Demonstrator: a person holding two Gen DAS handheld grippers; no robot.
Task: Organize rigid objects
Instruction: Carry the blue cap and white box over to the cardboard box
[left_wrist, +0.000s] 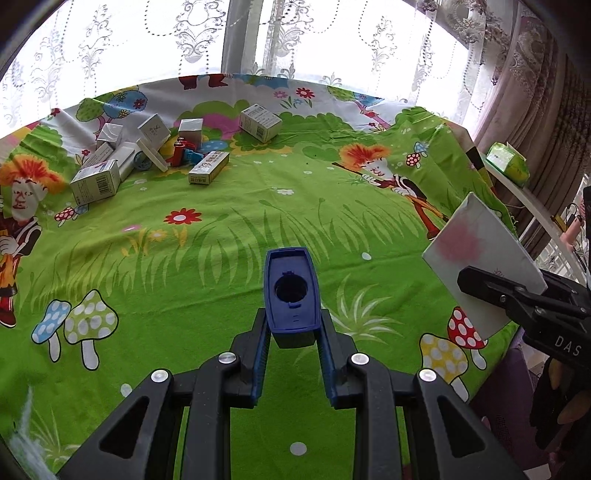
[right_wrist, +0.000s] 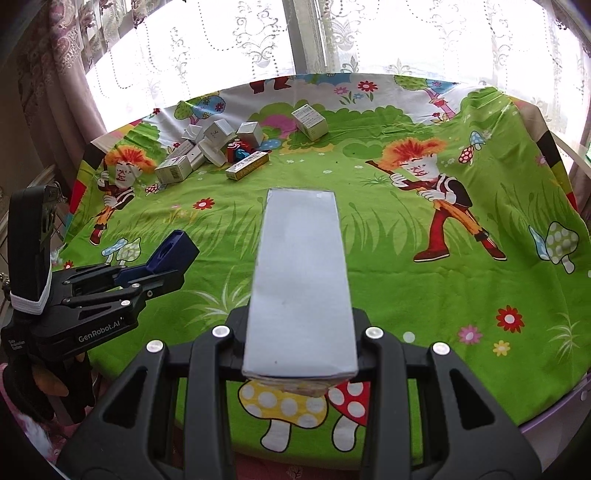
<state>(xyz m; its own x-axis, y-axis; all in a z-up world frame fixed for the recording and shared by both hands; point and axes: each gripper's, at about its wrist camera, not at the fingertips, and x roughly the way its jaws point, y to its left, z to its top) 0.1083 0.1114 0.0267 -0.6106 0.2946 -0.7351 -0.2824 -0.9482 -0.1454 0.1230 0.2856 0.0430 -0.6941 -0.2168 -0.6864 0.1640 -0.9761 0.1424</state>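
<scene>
Above green cloth (left_wrist: 221, 229), blue case (left_wrist: 291, 288) in left tool (left_wrist: 291, 332), white box (right_wrist: 299, 280) in right tool (right_wrist: 299, 347).

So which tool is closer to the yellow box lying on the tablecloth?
Left, probably. The left tool, gripping a blue box, sits straight before the yellow box. The right tool, gripping a white box, is off toward the table's right edge.

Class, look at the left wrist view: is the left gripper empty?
No: the left gripper is shut on a blue case, clamped between its fingers.
</scene>
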